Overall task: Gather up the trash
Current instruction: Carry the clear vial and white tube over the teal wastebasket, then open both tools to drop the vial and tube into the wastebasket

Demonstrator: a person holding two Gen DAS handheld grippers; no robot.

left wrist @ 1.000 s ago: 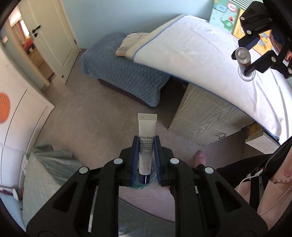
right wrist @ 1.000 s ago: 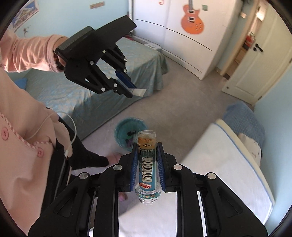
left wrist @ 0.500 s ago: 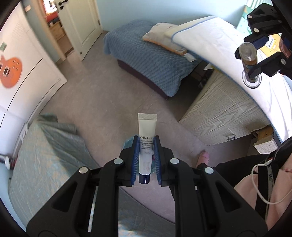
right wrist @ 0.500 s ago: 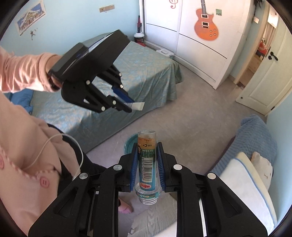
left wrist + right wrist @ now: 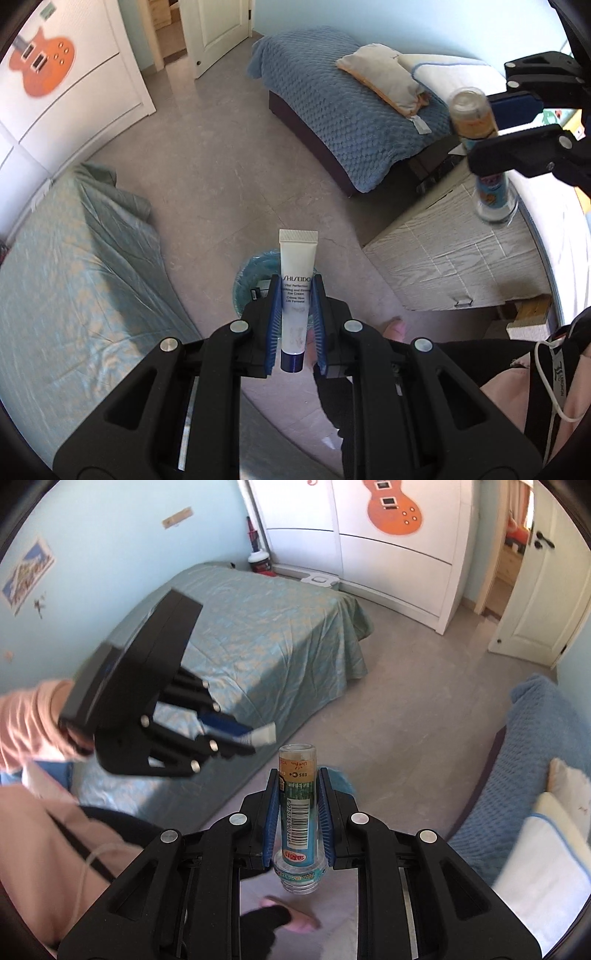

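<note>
A grey tiled floor [image 5: 207, 155] carries a teal-lined bin [image 5: 255, 273] near the teal-covered bed [image 5: 74, 295]. On the far blue bed [image 5: 332, 110] lies a pillow [image 5: 380, 77].

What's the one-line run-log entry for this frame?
left gripper: shut on tube | right gripper: shut on bottle | bin: on floor under tube | stage: carrying, nothing dropped yet

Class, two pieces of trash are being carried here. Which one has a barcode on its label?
The clear plastic bottle in the right tool; its label shows a barcode. The white cream tube in the left tool has only printed text.
</note>
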